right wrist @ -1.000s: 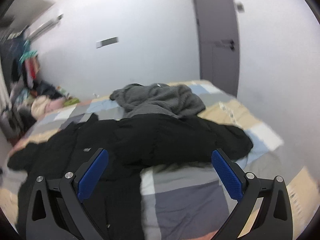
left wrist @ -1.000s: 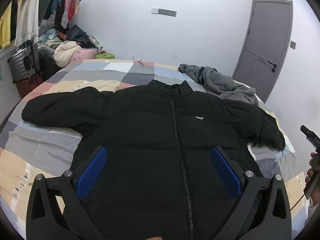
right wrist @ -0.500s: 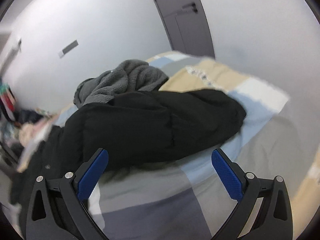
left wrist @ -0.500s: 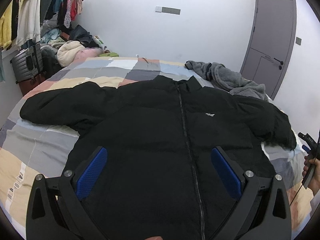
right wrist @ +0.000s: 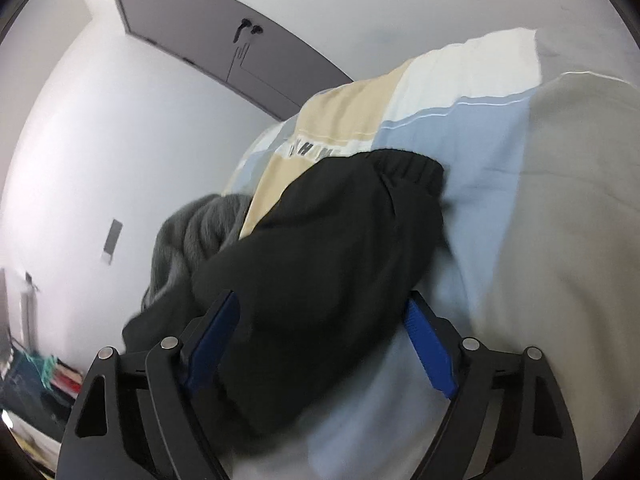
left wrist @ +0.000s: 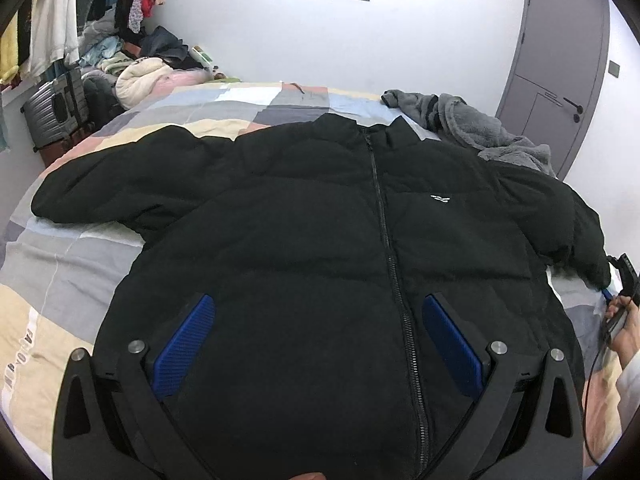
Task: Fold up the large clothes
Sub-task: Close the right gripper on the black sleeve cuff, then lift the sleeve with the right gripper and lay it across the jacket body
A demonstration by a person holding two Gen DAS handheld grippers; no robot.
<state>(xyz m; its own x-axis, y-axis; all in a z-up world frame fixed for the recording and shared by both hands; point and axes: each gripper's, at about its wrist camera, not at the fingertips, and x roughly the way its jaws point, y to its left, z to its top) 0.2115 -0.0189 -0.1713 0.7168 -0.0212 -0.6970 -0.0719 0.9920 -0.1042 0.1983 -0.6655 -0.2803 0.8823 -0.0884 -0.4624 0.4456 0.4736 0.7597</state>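
Note:
A black puffer jacket (left wrist: 320, 220) lies front up on the bed, zipped, both sleeves spread out. My left gripper (left wrist: 316, 320) hovers open over the jacket's lower front, nothing between its blue pads. My right gripper (right wrist: 322, 320), rolled sideways, straddles the jacket's right sleeve (right wrist: 340, 232) a little behind the ribbed cuff (right wrist: 412, 164). Its jaws are closing with the sleeve between them, and the pads are not clearly pressing. In the left wrist view the right gripper (left wrist: 618, 292) shows at the sleeve end, held by a hand (left wrist: 624, 328).
The bed carries a patchwork cover (left wrist: 60, 264). A grey fleece garment (left wrist: 480, 128) lies bunched beyond the jacket's right shoulder. A grey door (left wrist: 560, 60) is at the back right. A suitcase (left wrist: 56, 104), piled clothes (left wrist: 140, 76) and hanging clothes stand left of the bed.
My right gripper has rolled over and dropped onto the sleeve end, and its jaws have narrowed around it. My left gripper has sunk a little closer to the jacket.

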